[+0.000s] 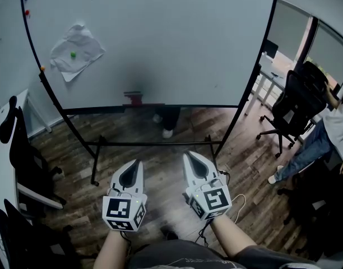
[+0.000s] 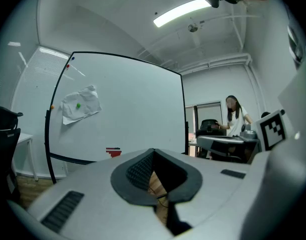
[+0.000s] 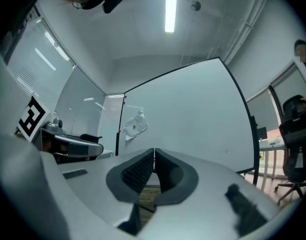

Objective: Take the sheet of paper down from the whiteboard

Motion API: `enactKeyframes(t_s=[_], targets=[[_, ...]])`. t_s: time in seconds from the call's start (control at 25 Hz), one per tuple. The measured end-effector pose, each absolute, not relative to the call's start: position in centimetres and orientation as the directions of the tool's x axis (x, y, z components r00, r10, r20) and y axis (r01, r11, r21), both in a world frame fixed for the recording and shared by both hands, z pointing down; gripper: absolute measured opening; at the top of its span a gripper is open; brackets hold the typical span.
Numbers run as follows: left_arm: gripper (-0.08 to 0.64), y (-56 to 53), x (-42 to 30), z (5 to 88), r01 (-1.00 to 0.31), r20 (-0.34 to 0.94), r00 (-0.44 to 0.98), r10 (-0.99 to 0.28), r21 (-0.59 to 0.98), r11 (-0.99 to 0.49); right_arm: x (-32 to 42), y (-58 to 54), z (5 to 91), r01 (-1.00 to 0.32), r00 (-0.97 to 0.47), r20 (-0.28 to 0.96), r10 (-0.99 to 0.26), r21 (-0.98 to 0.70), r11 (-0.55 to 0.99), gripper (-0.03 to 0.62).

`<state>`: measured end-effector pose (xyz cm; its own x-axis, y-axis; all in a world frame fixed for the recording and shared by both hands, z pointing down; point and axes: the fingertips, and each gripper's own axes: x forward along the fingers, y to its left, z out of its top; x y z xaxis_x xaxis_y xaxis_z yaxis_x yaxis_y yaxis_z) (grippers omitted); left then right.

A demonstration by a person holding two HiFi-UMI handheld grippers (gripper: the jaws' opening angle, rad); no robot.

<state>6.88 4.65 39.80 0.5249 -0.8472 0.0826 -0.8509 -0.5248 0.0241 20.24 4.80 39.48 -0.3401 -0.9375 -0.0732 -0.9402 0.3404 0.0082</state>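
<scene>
A crumpled white sheet of paper [image 1: 76, 51] hangs at the upper left of the whiteboard [image 1: 177, 43], pinned by a small green magnet [image 1: 73, 54]. The paper [image 2: 80, 104] also shows in the left gripper view, and smaller in the right gripper view as the paper [image 3: 134, 125]. Both grippers are held low, well short of the board, pointing level toward it. My left gripper [image 1: 138, 162] is shut with nothing in it. My right gripper [image 1: 186, 155] is shut and empty too. Their tips [image 2: 153, 151] [image 3: 154, 149] meet in both gripper views.
A red eraser [image 1: 133, 98] sits on the board's tray. The board's black stand [image 1: 154, 144] crosses the wooden floor ahead. Black office chairs stand at left [image 1: 17, 144] and right [image 1: 295, 102]. A person [image 1: 328, 133] sits at the right by a desk. Red and blue magnets [image 1: 26, 4] dot the board's top left.
</scene>
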Motion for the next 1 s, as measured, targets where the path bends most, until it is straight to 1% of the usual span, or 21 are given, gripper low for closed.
enactKeyframes(t_s=[0.24, 0.36, 0.48, 0.6, 0.8, 1.0], targets=[[0.012, 3.4, 5.8, 40.1, -0.879, 0.092, 0.476, -0.875, 0.019, -0.476, 19.7, 3.2, 39.7, -0.923, -0.384, -0.070, -0.921, 0.013, 0.384, 0.025], [0.012, 2.4, 4.5, 40.5, -0.892, 0.115, 0.452, -0.885, 0.024, -0.452, 18.2, 1.9, 40.5, -0.907, -0.417, -0.007, -0.909, 0.058, 0.416, 0.025], [0.012, 1.3, 3.1, 40.1, -0.895, 0.101, 0.445, -0.890, 0.027, -0.445, 16.8, 0.4, 41.5, -0.901, -0.425, 0.068, -0.903, 0.068, 0.429, 0.025], [0.014, -0.5, 1.6, 39.9, -0.903, 0.097, 0.429, -0.898, 0.031, -0.428, 15.8, -1.2, 41.4, -0.903, -0.425, 0.060, -0.903, 0.045, 0.427, 0.025], [0.014, -4.9, -1.6, 40.8, -0.911, 0.127, 0.411, -0.903, 0.026, -0.412, 13.5, -5.1, 41.4, -0.902, -0.421, 0.057, -0.905, 0.077, 0.425, 0.025], [0.012, -9.8, -5.1, 40.5, -0.913, 0.122, 0.407, -0.905, 0.043, -0.405, 11.0, -9.7, 40.5, -0.909, -0.405, 0.048, -0.913, 0.091, 0.408, 0.025]])
